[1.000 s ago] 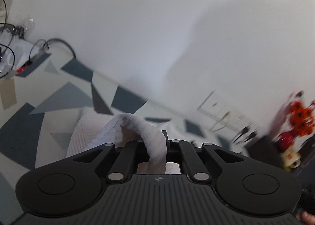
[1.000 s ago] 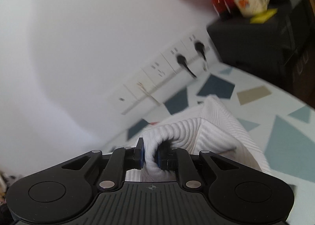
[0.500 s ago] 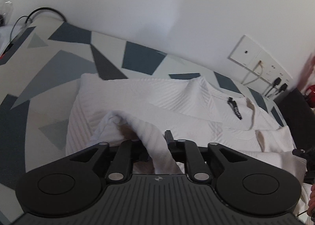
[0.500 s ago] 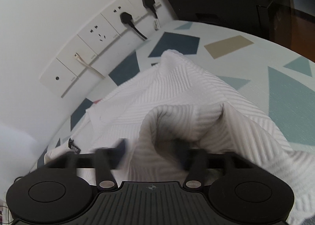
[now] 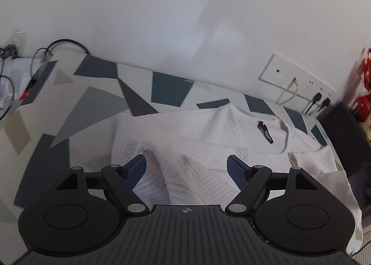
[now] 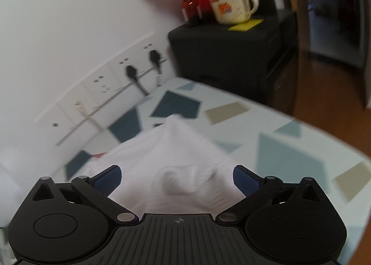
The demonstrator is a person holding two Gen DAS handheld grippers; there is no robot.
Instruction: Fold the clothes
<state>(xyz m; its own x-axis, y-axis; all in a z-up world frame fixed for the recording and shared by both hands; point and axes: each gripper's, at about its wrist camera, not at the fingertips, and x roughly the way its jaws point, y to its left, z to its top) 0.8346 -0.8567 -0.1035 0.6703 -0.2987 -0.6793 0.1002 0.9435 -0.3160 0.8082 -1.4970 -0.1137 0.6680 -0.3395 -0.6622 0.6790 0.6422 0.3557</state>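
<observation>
While both pairs of tongs spread apart, jaws opening with nothing pinched, a white ribbed sweater [image 5: 208, 135] lies on the patterned surface [image 5: 88, 107] against a white wall. Cloth sits loosely between the pads of the left tongs [image 5: 186, 168] and of the right tongs [image 6: 177, 178]. A raised fold near the left pad could snag as the tongs pull away, likely dragging the fold open. Wall sockets [image 6: 139, 68] and a mug [image 6: 231, 5] stand beyond.
</observation>
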